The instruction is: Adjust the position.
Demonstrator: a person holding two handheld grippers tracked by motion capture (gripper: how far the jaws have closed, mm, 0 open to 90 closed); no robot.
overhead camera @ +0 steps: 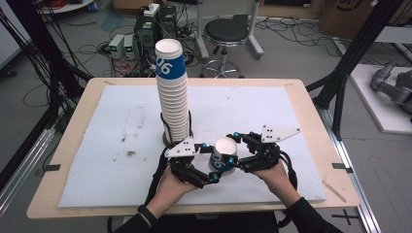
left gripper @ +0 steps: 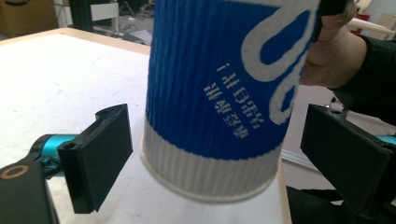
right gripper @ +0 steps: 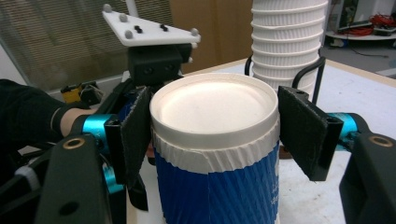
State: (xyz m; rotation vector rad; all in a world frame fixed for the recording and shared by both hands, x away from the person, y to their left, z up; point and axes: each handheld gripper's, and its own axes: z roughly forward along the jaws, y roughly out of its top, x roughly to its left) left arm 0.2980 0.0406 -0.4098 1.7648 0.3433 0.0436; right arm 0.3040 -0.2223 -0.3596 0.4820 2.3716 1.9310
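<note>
- Nearest the person, just above the front of the surface (overhead camera: 73, 145), both hands bring their tools to one blue paper cup (overhead camera: 225, 155), which hangs clear of the white sheet (overhead camera: 121, 121), base up.
- Right gripper (overhead camera: 239, 153): its fingers (right gripper: 299, 135) are clenched on the cup just under the upturned base, one pad on each side, so this hand carries it.
- Left gripper (overhead camera: 211, 164): its fingers (left gripper: 98, 154) are released, standing wide on either side of the cup's ribbed wall with a gap at each pad.
- Step in hand, as I judge it: a handover or a two-handed steadying of the single cup, with the left side not yet gripping.
- Next move calls for the left fingers to close squarely and gently on the wall, since thin paper dents easily.
- Farther back, the tall stack of cups (overhead camera: 172, 92), also upside down, stands in its black wire holder (overhead camera: 165, 131), near the held cup but apart from it.
</note>
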